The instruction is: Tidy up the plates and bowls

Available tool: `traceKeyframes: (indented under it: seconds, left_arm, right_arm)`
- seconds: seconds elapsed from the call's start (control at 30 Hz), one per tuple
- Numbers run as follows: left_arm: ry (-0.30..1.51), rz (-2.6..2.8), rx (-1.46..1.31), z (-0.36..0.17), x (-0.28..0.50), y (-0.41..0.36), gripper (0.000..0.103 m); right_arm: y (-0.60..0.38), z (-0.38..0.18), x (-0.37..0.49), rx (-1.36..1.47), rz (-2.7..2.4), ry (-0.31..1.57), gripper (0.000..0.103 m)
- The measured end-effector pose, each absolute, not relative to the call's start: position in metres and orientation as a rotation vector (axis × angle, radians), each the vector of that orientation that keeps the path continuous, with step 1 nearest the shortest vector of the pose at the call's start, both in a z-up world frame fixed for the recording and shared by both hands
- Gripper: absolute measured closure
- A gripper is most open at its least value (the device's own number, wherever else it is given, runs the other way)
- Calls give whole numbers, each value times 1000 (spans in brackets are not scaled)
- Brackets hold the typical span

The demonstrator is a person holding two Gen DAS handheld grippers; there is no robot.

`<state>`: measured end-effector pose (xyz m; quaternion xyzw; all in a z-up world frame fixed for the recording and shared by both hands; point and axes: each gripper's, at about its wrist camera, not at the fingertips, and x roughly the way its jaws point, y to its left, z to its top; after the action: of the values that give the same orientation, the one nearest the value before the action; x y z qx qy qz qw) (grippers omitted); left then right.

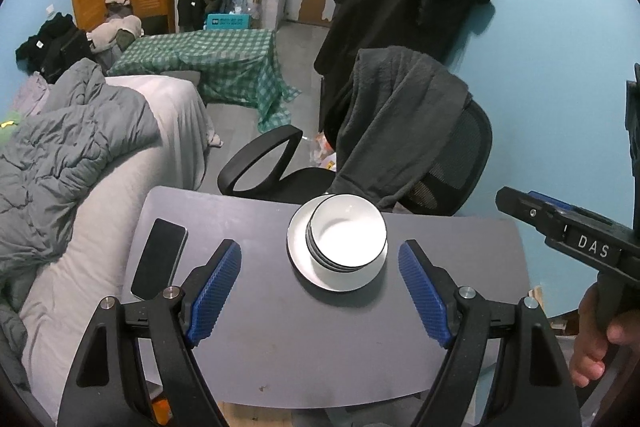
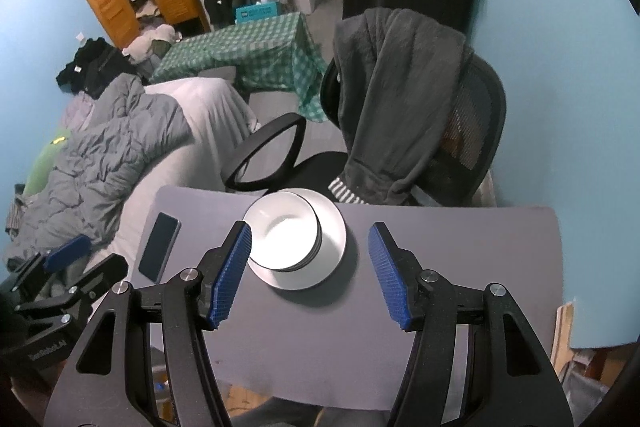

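Note:
A stack of white bowls with dark rims (image 1: 347,233) sits on a white plate (image 1: 300,247) at the far middle of the grey table (image 1: 280,339). The bowls (image 2: 282,231) and plate (image 2: 332,239) also show in the right wrist view. My left gripper (image 1: 320,287) is open and empty, held above the table just short of the stack. My right gripper (image 2: 310,275) is open and empty, also just short of the stack; its body shows in the left wrist view at the right edge.
A black phone (image 1: 159,259) lies on the table's left side, also in the right wrist view (image 2: 159,251). A black office chair with a grey garment over it (image 1: 400,131) stands behind the table. A bed with a grey duvet (image 1: 72,155) lies to the left.

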<state>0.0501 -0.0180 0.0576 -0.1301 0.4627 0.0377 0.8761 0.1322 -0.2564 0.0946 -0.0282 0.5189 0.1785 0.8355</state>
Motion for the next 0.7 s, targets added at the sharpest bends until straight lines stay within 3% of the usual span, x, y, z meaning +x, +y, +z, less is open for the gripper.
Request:
traceKeyframes:
  seconds: [0.7]
  left_arm:
    - [948, 83, -291, 67, 37, -25, 21]
  right_arm:
    - [-270, 106, 108, -75, 346, 1092, 42]
